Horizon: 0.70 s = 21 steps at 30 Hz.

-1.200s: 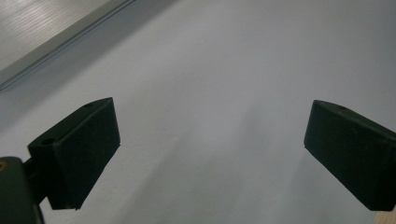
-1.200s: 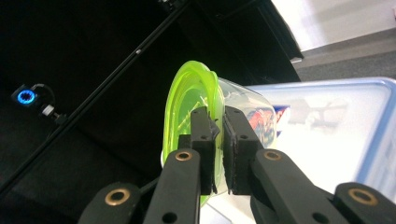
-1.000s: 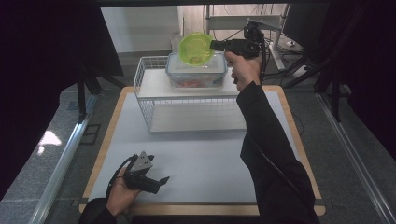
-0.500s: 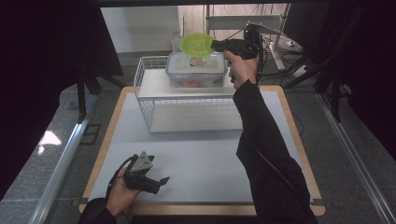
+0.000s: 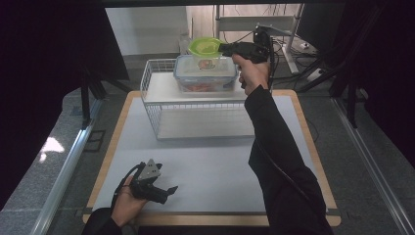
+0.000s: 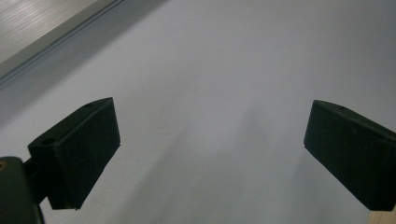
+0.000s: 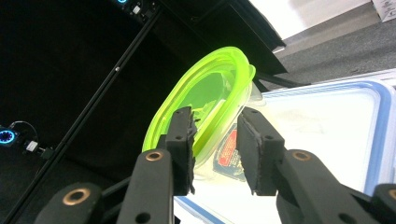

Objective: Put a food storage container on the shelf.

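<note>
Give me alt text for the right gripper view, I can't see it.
The right tool grips the rim of a green-lidded clear cup, tilted, jaws closed on its edge. Beneath it lies a blue-rimmed clear container lid; dark frame bars behind.

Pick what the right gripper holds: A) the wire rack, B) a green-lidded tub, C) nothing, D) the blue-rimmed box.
B: the right gripper has its jaws on the rim of the green-lidded tub, held over the blue-rimmed box that sits on the wire rack.
</note>
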Motion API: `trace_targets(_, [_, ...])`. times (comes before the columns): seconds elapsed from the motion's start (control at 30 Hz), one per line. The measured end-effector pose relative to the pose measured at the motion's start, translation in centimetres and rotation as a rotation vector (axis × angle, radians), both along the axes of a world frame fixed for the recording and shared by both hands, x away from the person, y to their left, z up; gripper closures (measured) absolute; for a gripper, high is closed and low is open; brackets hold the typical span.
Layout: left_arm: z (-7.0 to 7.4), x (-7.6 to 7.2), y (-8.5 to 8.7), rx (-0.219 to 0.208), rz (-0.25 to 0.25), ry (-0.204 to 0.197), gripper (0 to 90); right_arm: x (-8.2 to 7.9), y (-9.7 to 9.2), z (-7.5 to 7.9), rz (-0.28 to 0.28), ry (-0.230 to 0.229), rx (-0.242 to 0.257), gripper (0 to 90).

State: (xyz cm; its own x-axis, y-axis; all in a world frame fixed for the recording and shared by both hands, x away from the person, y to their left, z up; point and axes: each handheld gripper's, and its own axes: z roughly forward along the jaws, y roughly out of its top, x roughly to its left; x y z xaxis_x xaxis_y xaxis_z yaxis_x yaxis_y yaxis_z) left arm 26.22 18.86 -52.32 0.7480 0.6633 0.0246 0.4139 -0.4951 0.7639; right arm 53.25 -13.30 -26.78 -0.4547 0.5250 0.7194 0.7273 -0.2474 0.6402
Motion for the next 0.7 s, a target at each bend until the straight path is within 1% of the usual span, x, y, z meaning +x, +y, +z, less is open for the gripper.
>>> trace_targets(0.13, [0.0,0.0,0.0,0.003,0.000,0.000,3.6,-0.1,0.0,0.1,-0.002,-0.020,-0.026,60.2])
trace_targets(0.2, [0.0,0.0,0.0,0.004,0.000,-0.003,3.6,-0.2,0.0,0.2,0.009,-0.041,-0.052,54.0])
trace_targets(0.23, [0.0,0.0,0.0,0.003,0.000,-0.003,3.6,-0.3,0.0,0.2,0.023,-0.050,-0.059,50.1])
trace_targets(0.3, [0.0,0.0,0.0,0.001,0.002,-0.005,3.6,-0.5,0.0,0.3,0.041,-0.070,-0.071,45.1])
trace_targets(0.4, [0.1,0.0,0.1,-0.003,0.003,-0.008,3.6,-1.2,-0.2,0.4,0.063,-0.120,-0.088,38.1])
trace_targets(0.5, [0.1,0.0,0.1,-0.009,0.003,-0.011,3.6,-2.3,-0.5,0.2,0.092,-0.169,-0.133,32.4])
trace_targets(0.6, [0.2,-0.1,0.2,-0.024,0.006,-0.012,3.5,-3.3,-0.9,-0.3,0.110,-0.204,-0.155,29.5])
trace_targets(0.63, [0.2,-0.1,0.2,-0.027,0.006,-0.014,3.5,-3.8,-1.1,-0.6,0.116,-0.220,-0.167,27.7])
trace_targets(0.67, [0.2,-0.1,0.2,-0.029,0.007,-0.014,3.5,-4.1,-1.2,-0.7,0.119,-0.225,-0.172,27.2])
trace_targets(0.7, [0.2,-0.1,0.2,-0.030,0.007,-0.013,3.4,-4.5,-1.3,-0.9,0.122,-0.239,-0.180,26.9])
